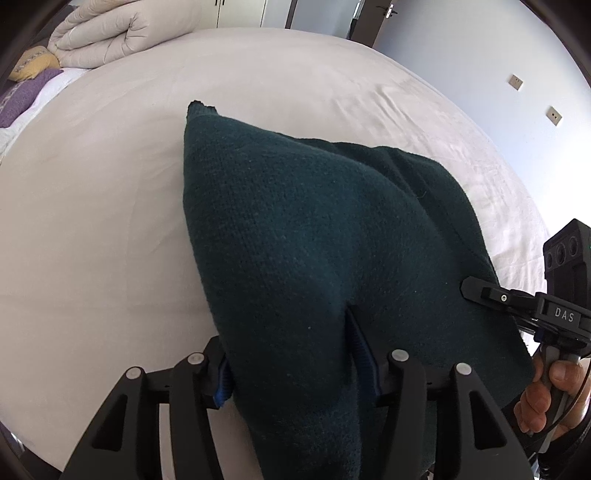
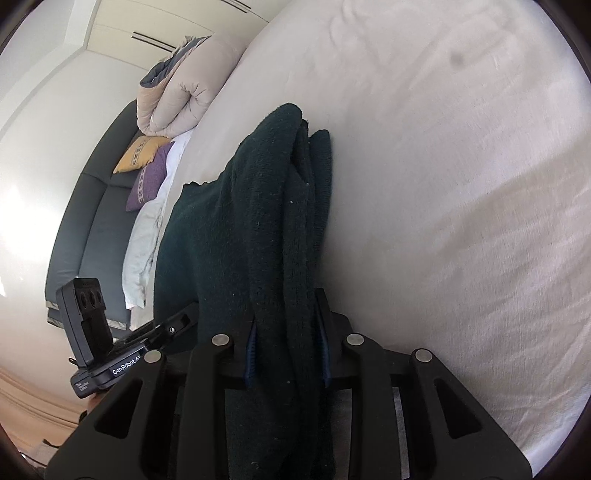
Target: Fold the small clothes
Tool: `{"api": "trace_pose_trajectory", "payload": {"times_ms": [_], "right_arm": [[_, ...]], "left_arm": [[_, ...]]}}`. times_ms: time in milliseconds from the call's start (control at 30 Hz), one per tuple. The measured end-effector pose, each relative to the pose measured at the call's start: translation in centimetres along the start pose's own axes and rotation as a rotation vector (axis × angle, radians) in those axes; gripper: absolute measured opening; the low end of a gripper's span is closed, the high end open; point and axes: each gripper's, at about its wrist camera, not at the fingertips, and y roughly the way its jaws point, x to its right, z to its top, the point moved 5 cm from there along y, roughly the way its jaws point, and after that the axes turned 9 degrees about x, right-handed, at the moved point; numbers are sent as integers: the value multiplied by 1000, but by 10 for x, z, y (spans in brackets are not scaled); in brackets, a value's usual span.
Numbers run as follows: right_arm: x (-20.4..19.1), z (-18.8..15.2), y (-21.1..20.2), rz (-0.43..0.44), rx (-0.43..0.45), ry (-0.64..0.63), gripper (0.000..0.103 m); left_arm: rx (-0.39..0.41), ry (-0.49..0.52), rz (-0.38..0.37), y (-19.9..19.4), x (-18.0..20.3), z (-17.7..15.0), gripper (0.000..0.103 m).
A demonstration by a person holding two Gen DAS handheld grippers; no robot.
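Observation:
A dark green knit garment [image 1: 314, 240] lies folded in a thick bundle on the pale bed sheet [image 1: 110, 221]. My left gripper [image 1: 284, 328] straddles its near end with the jaws apart; cloth fills the gap and rests loosely against the blue pads [image 1: 221, 384]. In the right wrist view the same garment [image 2: 273, 221] runs away from me in stacked layers. My right gripper [image 2: 288, 314] is shut on its near edge, the blue pads [image 2: 251, 354] pinching the layers. Each gripper shows in the other's view: the right gripper [image 1: 480, 291] at the garment's right edge, the left gripper [image 2: 177, 325] at its left.
A rolled beige duvet [image 1: 103, 33] lies at the head of the bed, with a yellow pillow [image 2: 140, 153] and a purple pillow [image 2: 151, 181] beside it. A dark headboard [image 2: 88, 229] runs behind them. A person's hand [image 1: 546, 391] holds the right gripper's handle. Bare sheet [image 2: 443, 221] spreads around the garment.

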Motion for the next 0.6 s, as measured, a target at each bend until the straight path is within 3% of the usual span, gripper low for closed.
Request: {"api": "trace_pose_trajectory", "payload": {"times_ms": [100, 233, 333, 433, 600], "right_arm": [[6, 4, 1, -6, 3, -6, 23], [-12, 14, -10, -91, 12, -47, 30], [-21, 28, -41, -125, 84, -60, 30], [-39, 40, -63, -79, 137, -77, 30], [-71, 36, -50, 21, 87, -107, 30]], "left_arm": [[2, -8, 2, 0, -2, -1, 59], [7, -19, 4, -8, -6, -4, 60], [20, -37, -1, -12, -9, -5, 63], [29, -62, -4, -17, -14, -6, 66], [60, -106, 1, -40, -19, 2, 65]]}}
